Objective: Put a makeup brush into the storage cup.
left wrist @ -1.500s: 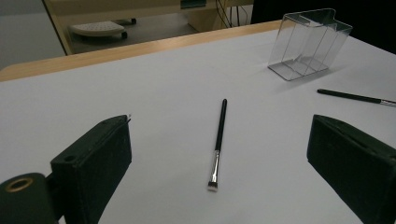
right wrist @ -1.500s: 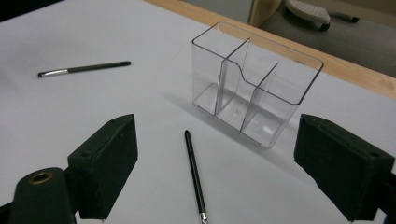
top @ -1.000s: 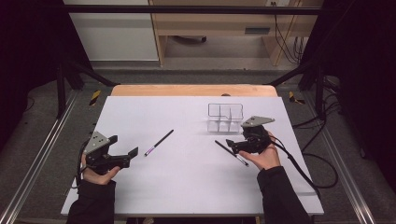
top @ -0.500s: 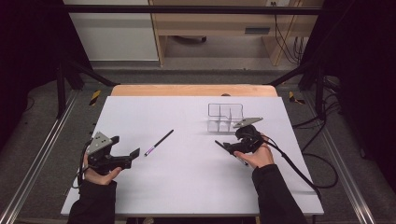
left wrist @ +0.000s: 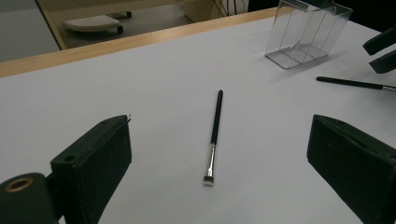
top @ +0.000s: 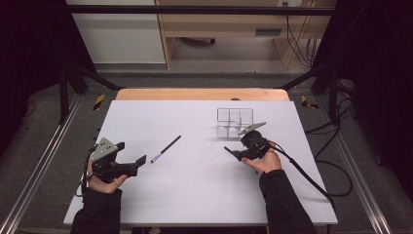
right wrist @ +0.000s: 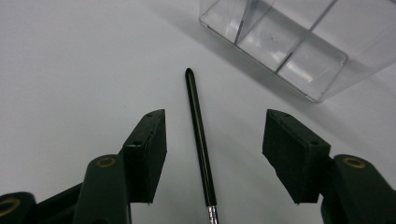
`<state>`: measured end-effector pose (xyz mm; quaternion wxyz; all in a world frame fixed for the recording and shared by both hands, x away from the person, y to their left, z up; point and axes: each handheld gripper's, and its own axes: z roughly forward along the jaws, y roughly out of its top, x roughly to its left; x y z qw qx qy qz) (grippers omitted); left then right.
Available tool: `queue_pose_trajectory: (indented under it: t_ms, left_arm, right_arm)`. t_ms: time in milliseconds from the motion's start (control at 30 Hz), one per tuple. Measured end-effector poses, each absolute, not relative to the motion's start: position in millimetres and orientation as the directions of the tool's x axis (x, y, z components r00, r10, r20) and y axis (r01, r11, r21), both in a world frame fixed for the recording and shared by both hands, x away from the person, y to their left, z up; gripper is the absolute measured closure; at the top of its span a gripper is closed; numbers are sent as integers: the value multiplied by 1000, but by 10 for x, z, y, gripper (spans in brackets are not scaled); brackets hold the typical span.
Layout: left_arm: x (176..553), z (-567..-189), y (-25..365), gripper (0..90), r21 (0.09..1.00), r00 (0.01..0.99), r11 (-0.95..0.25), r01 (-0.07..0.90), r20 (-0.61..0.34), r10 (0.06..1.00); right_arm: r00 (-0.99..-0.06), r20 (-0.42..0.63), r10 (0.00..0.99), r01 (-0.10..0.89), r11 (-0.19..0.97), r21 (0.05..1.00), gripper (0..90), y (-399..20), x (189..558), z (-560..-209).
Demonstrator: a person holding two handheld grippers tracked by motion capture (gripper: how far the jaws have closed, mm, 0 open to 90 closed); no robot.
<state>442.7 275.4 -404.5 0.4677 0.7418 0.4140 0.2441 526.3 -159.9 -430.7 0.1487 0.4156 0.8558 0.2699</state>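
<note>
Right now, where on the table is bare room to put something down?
The near middle of the table, between the left hand-held gripper and the right hand-held gripper, is bare. So is the far left corner. It is crowded around the clear organizer and the black brush.

A slim black makeup brush (right wrist: 199, 137) with a silver ferrule lies flat on the white table, just beside the clear organizer.
</note>
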Motion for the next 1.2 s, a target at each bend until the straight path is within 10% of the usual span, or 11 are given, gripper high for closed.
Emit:
queue_pose_trajectory:
  t_ms: [1200]
  left_arm:
    - [4425,-4044,2741,60,895,545,-224,385,-25,838]
  right_arm:
    - [-611,20,791,715,541,442,819,-1528,5373,-4544]
